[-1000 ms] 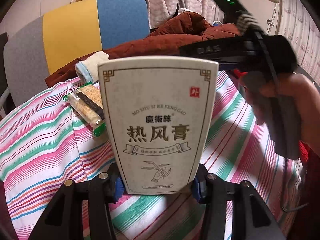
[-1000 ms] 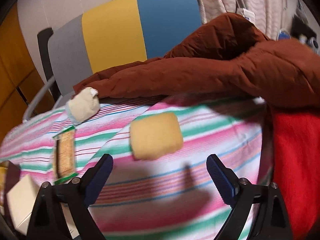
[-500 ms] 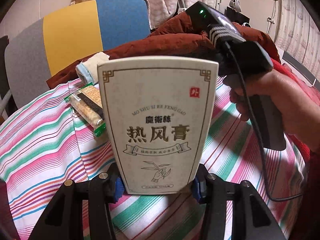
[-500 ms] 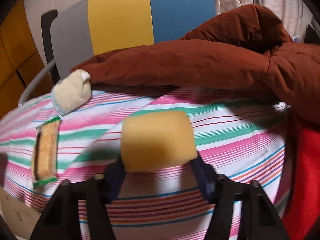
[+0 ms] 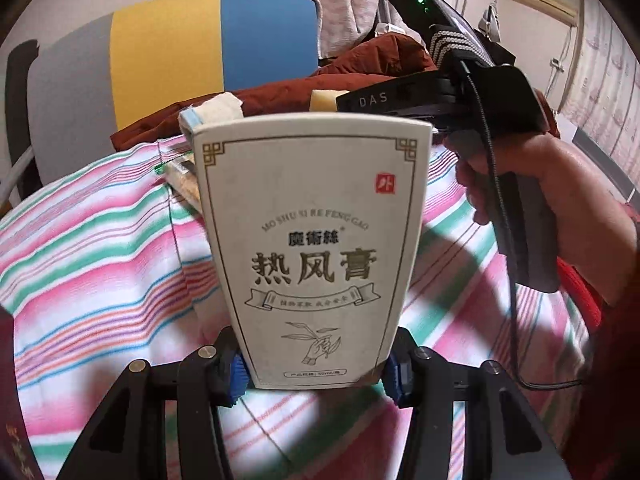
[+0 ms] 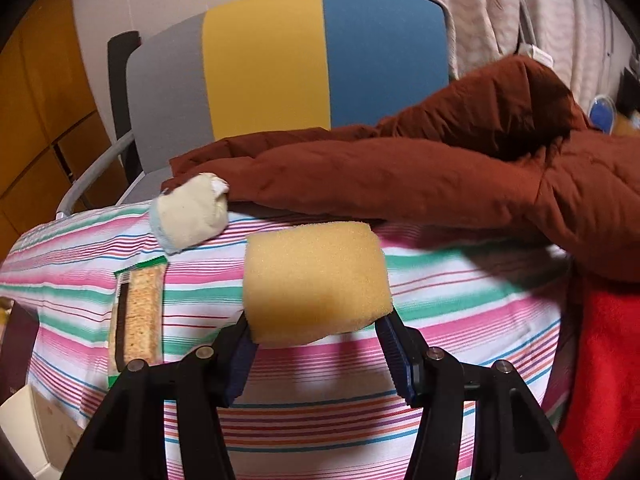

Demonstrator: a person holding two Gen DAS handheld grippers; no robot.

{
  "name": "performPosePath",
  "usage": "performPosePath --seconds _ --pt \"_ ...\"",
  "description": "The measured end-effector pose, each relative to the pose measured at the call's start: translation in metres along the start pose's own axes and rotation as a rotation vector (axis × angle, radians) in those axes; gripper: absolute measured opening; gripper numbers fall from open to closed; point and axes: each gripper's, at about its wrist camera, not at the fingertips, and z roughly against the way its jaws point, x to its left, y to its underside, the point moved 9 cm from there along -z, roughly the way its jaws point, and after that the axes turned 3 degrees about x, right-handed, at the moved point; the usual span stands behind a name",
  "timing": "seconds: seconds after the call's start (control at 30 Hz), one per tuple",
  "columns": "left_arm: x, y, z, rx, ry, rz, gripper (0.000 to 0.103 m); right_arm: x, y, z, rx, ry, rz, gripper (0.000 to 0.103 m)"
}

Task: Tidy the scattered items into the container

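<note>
In front of me is the bed with its striped sheet [image 6: 360, 420], pink, green and white, and behind it stands a chair [image 6: 280, 60] with a back in 3 colours: grey, yellow and blue. A big rust-brown jacket [image 6: 420, 176] lies along the far edge of the sheet, and at the right side I see a red cloth [image 6: 608, 360]. My left gripper [image 5: 314, 376] is clamped on a tall pale carton [image 5: 312, 240] with Chinese letters; the 2 blue pads press its lower end from both sides, and it stands upright above the sheet and fills the middle of the left wrist view. My right gripper [image 6: 320, 360] has just been closing, and now its 2 pads squeeze the near end of a yellow sponge [image 6: 316, 280], which is lifted above the sheet. In the left wrist view my right hand [image 5: 560, 208] holds the black handle of this tool beside the carton. Still on the sheet are a rolled cream cloth [image 6: 190, 216], touching the edge of the jacket, and near it a cracker packet [image 6: 138, 316] with green ends, lying flat. At the lower left corner of the right wrist view a pale box [image 6: 28, 432] shows only partly; I cannot tell if it is the container.
</note>
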Motion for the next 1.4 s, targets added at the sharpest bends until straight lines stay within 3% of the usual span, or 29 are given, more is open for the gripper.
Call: performPosePath --seconds 0.73,1.03,1.4 --pt "0.044 0.056 0.091 -0.033 -0.037 0.162 0.052 0.03 -0.008 0.023 -0.078 -0.035 0.036 0.058" --pt "0.058 0.08 0.139 -0.064 -0.065 0.184 0.052 0.069 -0.01 0.047 -0.166 -0.059 0.158 0.058" --pt "0.061 0.096 0.152 -0.063 -0.013 0.222 0.052 0.12 0.013 0.081 -0.124 -0.047 0.272 0.058"
